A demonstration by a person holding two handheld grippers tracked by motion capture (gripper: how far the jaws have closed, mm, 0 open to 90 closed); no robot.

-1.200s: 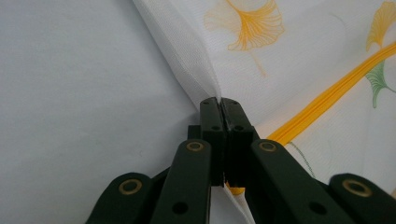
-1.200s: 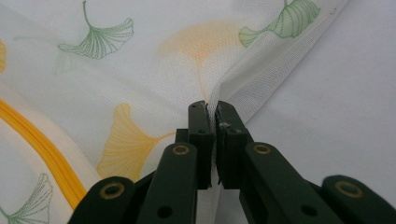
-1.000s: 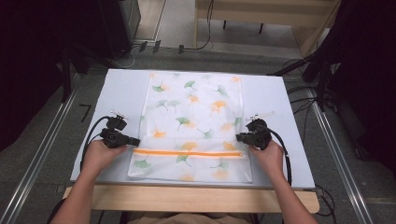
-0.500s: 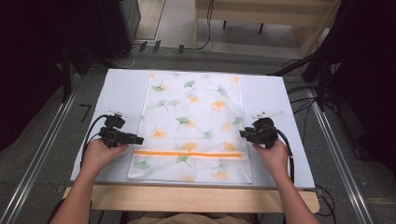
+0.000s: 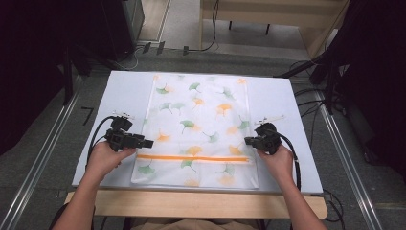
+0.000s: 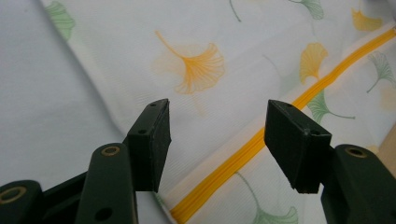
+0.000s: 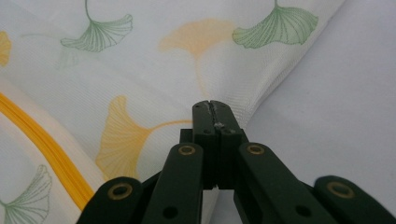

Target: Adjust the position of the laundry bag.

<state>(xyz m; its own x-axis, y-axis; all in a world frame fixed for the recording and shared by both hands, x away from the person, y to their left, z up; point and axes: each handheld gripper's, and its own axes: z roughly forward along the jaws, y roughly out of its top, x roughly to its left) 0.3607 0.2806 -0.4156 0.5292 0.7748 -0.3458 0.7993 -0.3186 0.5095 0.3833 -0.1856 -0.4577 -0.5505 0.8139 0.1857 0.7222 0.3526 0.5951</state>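
While the leaf-print bag (image 5: 197, 129) lies flat on the desk (image 5: 297, 143), the right gripper (image 7: 212, 106) pinches its edge, the left gripper (image 6: 217, 133) gapes wide, so lifting seems unbegun.

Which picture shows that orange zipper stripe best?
The high view: the orange zipper stripe runs whole across the white leaf-printed mesh bag. The left gripper view shows a close diagonal stretch; the right gripper view, a short piece.

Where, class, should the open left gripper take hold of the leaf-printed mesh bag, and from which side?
Grip the mesh bag at its left edge, just above the orange zipper, coming in from the left side. The bag lies flat, so only a thin edge fits between the left gripper's open fingers.
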